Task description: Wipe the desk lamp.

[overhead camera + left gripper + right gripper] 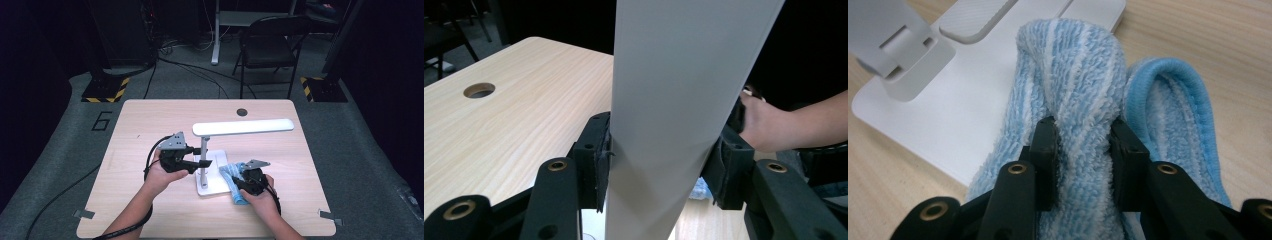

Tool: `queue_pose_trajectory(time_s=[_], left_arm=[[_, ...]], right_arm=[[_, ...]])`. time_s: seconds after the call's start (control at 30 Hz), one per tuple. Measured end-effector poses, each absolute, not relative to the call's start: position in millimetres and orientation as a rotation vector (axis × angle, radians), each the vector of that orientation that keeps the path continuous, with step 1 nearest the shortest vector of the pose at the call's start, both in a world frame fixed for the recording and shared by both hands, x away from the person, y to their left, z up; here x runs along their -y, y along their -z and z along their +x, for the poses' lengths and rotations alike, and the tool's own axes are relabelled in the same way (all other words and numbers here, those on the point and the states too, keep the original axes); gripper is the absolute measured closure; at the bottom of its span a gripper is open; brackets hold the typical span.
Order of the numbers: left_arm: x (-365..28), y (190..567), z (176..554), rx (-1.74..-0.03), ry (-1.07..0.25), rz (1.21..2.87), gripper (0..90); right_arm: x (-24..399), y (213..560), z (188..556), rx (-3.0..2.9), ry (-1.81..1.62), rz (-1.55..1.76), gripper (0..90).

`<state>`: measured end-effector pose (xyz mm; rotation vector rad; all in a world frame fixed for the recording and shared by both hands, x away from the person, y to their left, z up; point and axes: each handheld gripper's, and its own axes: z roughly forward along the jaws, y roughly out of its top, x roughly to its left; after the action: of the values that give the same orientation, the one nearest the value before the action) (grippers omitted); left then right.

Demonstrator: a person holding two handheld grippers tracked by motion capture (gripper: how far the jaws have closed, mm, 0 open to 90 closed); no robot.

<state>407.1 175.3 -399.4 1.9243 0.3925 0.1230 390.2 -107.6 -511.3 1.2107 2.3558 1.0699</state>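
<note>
A white lamp (pixel 210 165) stands near the middle of the desk (pixel 150 120), slightly toward the near edge. Its flat base (pixel 212 186) lies on the wood, its thin post (pixel 204 150) rises upright, and its long head (pixel 243 128) stretches level to the right above the base.

The left claw (pixel 200 164) comes in from the left and is clamped on the post just above the base. In the left gripper view both pads press against the sides of the pale post (pixel 664 150), with the round hole (pixel 479 90) in the desk off to the left and the other hand (pixel 769 125) at the right.

The right claw (pixel 239 186) grips a blue-and-white striped cloth (pixel 234 175), which lies bunched at the right edge of the base, partly on it and partly on the desk. In the right gripper view the pads pinch a fold of the cloth (pixel 1078 100) between them; the fold lies over the white base (pixel 963 110), and a blue hemmed edge (pixel 1193 115) rests on the wood to the right. The foot of the post (pixel 903 55) shows at the upper left.

Beyond the far edge of the desk stand a dark chair (pixel 270 45) and cables on the floor (pixel 190 70).
</note>
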Motion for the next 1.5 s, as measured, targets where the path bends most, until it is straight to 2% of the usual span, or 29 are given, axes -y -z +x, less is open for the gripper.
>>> queue_pose_trajectory(time_s=[0.23, 0.53, 0.77, 1.07, 1.5], left_arm=[[-175.9, 399.7, 408.8, -0.374, -0.121, 1.927, 50.9], [-176.2, 398.6, 409.2, -0.366, -0.122, 1.940, 51.0], [-175.3, 398.8, 409.6, -0.366, -0.124, 1.937, 51.1], [-172.7, 398.6, 408.3, -0.381, -0.127, 1.939, 51.1], [-173.8, 399.4, 407.5, -0.397, -0.139, 1.932, 51.1]], right_arm=[[102.6, 512.1, 412.9, -2.324, -1.067, 1.242, 67.0], [86.6, 511.1, 465.2, -2.259, -1.020, 1.313, 64.3], [79.8, 510.2, 485.0, -2.234, -0.993, 1.346, 63.7], [78.8, 509.6, 475.0, -2.237, -1.010, 1.311, 68.6], [99.5, 510.3, 416.0, -2.336, -1.096, 1.252, 69.8]])
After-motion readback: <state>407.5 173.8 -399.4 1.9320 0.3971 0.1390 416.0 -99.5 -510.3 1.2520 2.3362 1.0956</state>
